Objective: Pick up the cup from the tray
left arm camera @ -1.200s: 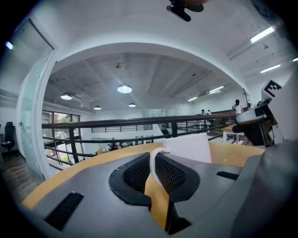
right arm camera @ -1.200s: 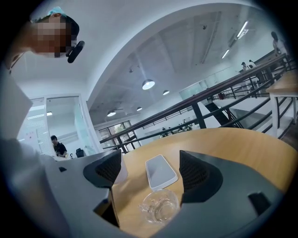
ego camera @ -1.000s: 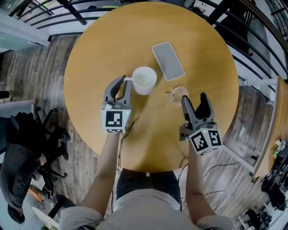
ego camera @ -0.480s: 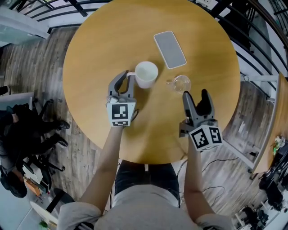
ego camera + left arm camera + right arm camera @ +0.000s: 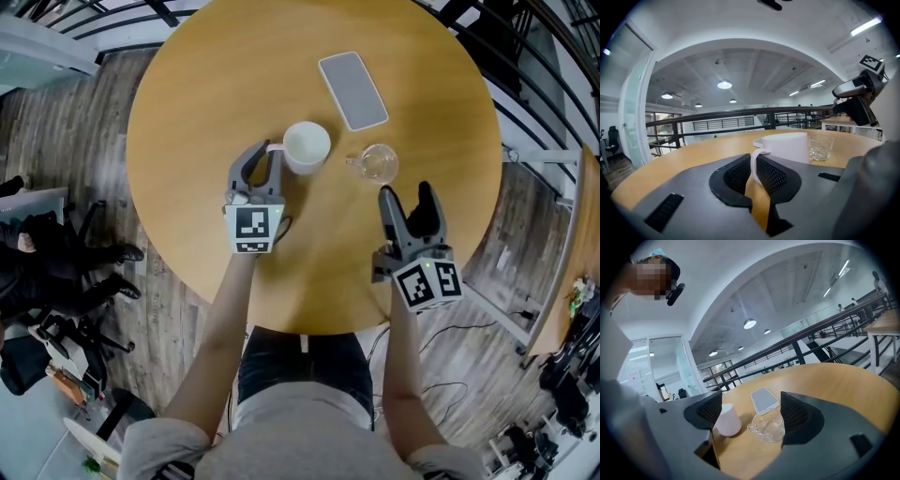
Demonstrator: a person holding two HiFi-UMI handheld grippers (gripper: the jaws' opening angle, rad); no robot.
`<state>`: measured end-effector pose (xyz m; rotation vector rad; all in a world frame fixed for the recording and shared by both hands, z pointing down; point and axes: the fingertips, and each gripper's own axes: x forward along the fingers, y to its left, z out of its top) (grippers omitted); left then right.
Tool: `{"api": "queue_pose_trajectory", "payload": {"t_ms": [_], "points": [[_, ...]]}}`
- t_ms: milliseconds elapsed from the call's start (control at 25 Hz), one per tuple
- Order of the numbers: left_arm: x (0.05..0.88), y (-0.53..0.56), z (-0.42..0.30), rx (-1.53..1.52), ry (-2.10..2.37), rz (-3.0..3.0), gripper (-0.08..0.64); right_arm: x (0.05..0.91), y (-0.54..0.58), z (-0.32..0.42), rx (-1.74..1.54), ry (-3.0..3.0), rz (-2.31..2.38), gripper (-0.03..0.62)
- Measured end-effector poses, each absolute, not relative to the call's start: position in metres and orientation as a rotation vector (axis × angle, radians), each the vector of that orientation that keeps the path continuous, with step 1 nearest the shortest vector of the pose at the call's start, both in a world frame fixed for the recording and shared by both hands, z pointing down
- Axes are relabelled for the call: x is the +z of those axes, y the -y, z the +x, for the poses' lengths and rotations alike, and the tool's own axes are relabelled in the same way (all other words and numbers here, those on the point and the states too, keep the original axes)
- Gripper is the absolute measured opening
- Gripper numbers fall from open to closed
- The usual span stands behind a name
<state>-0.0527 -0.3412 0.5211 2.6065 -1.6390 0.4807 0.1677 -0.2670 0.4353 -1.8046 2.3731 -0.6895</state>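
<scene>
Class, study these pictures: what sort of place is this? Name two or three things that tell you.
Probably a mezzanine or upper floor of an office: a black railing runs past the round wooden table, office chairs stand beside it, and round lights dot a high ceiling.

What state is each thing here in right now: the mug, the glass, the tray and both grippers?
white mug: upright, looks empty, off the tray, held by its handle.
glass cup: upright, empty, standing free on the table beside the tray.
tray: lying flat, nothing on it.
left gripper: shut on the white mug's handle.
right gripper: open, holding nothing, just short of the glass cup.
</scene>
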Motion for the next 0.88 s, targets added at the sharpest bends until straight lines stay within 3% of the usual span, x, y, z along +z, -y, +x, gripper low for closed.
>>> {"api": "queue_pose_trajectory", "payload": {"t_ms": [320,600,880], "points": [[0.542,0.342,-0.054,0.509,1.615,2.532,0.050,0.438,0.267,0.160,-0.682,-2.396,-1.790,0.345],[0.548,0.329,-0.059,0.446,1.552,2.473,0.152,0.429,0.266,0.148,-0.641,-2.441,-1.774,0.345],[0.502,0.302,-0.076,0.323,1.603,2.462,0.153,0.413,0.264,0.123,-0.557,-2.523,-1.749,0.344]]}}
